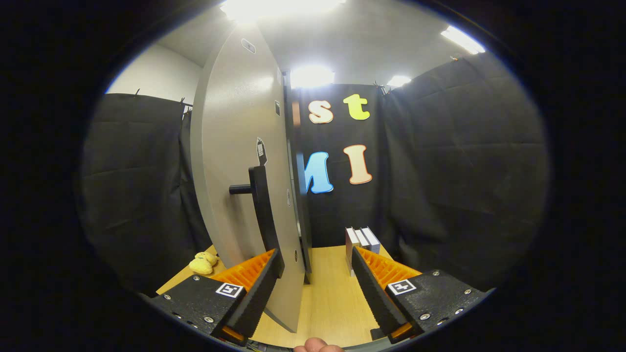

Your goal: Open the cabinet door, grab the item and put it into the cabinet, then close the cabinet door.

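Cabinet's tall grey door (239, 161) stands edge-on, swung open, upper left of centre; our hand-held gripper (315, 286) is spread, empty, its left finger beside the vertical black handle (261, 215); the yellow plush toy (204, 263) lies on the wooden table (327, 293), lower left.

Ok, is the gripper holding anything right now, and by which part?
Nothing is held. The gripper is open, straddling the cabinet door's free edge, its black handle by the left finger, with neither finger clearly pressing.

Bright ceiling lights (311, 76) shine from above and glow so white that their shapes are lost. The grey cabinet door (234, 146) has a soft shine near its top. Straight lines bend near the sides. The tabletop (327, 293) looks sharp and well lit.
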Demonstrator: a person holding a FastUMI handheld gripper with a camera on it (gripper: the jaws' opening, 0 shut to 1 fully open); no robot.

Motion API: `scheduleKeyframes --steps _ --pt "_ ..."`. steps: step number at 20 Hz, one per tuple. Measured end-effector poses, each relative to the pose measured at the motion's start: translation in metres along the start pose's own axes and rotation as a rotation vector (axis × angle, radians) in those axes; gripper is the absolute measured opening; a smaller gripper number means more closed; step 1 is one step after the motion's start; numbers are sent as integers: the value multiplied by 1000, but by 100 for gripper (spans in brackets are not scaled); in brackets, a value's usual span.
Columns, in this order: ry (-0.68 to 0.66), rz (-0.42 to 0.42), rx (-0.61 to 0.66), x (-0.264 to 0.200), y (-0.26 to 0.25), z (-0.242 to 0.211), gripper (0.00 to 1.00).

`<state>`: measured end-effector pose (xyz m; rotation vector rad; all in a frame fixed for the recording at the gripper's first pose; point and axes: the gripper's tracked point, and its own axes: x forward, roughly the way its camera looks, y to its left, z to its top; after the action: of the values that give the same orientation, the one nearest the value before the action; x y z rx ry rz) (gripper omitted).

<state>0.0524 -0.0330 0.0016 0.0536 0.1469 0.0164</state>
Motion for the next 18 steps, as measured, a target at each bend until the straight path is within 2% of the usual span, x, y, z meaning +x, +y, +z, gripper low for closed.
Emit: scheduleKeyframes --steps 6,12,18 --pt "-3 62 -25 6 79 -6 92" --pt "-19 101 -134 34 161 -4 92" --pt "-84 117 -112 35 232 -1 93"
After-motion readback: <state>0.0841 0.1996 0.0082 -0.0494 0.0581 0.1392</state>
